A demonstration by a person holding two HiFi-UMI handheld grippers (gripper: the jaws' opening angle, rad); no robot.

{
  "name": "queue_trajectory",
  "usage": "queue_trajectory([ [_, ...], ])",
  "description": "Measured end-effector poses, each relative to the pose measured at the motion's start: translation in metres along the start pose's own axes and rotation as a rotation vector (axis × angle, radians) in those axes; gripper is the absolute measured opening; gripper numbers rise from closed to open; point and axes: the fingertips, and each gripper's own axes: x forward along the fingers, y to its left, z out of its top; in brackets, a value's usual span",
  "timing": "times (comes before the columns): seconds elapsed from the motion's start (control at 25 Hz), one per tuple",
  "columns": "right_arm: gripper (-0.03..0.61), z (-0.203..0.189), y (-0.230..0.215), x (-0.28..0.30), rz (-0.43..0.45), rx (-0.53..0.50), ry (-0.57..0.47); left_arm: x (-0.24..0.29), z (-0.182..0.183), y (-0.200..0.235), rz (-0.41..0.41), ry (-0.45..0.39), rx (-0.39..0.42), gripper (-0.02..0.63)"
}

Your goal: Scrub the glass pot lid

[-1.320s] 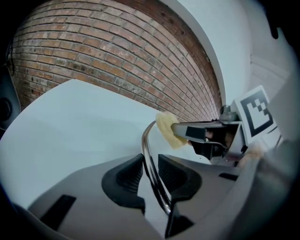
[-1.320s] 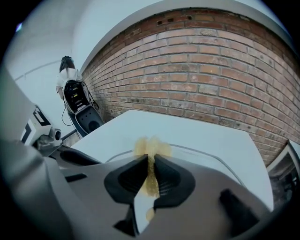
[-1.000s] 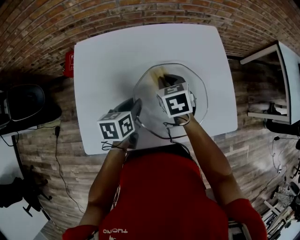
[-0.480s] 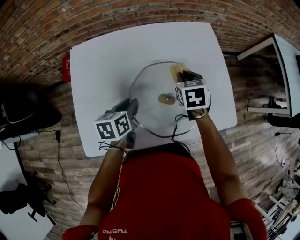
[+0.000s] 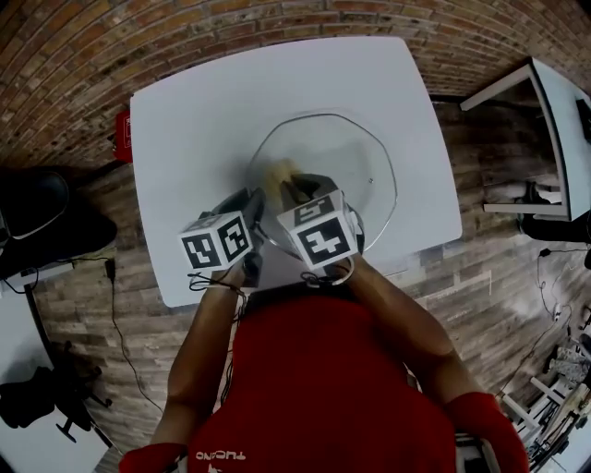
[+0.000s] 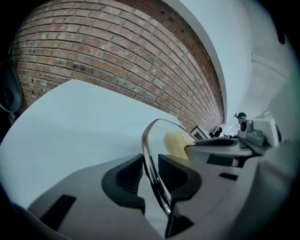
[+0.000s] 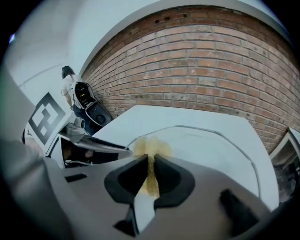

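Note:
The round glass pot lid [image 5: 355,162] lies on the white table [image 5: 194,111], with its metal rim [image 6: 149,140] running between the jaws of my left gripper [image 6: 151,169]. That gripper is shut on the rim at the lid's near left edge [image 5: 254,211]. My right gripper [image 7: 150,174] is shut on a yellow sponge [image 7: 151,146]. It presses the sponge [image 5: 280,172] onto the glass at the lid's left part, close beside the left gripper. The sponge [image 6: 177,142] also shows just behind the rim in the left gripper view. The lid's knob is hidden under the right gripper.
A red object [image 5: 121,136] sits at the table's far left edge. A black seat [image 5: 37,199] stands on the wooden floor to the left and a white desk [image 5: 554,129] to the right. A brick wall [image 5: 277,18] runs behind the table.
The right gripper with the sponge swept from the lid's middle out to its far right, then back across to its near left side. The left gripper has kept its hold on the rim.

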Motion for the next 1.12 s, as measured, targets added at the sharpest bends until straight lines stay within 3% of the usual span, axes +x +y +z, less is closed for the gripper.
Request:
queue_trajectory([
  [0.28, 0.055, -0.014, 0.006, 0.015, 0.005, -0.015, 0.036, 0.000, -0.001, 0.001, -0.003, -0.001, -0.005, 0.110],
  [0.8, 0.055, -0.059, -0.133, -0.044, -0.278, 0.111, 0.078, -0.002, -0.001, 0.001, -0.019, 0.005, 0.001, 0.110],
  [1.0, 0.055, -0.064, -0.157, -0.059, -0.341, 0.147, 0.069, -0.002, -0.001, 0.001, -0.026, 0.009, 0.002, 0.110],
  [1.12, 0.055, -0.061, -0.150, -0.063, -0.335, 0.155, 0.059, -0.001, 0.000, 0.000, -0.026, 0.015, 0.003, 0.110],
])
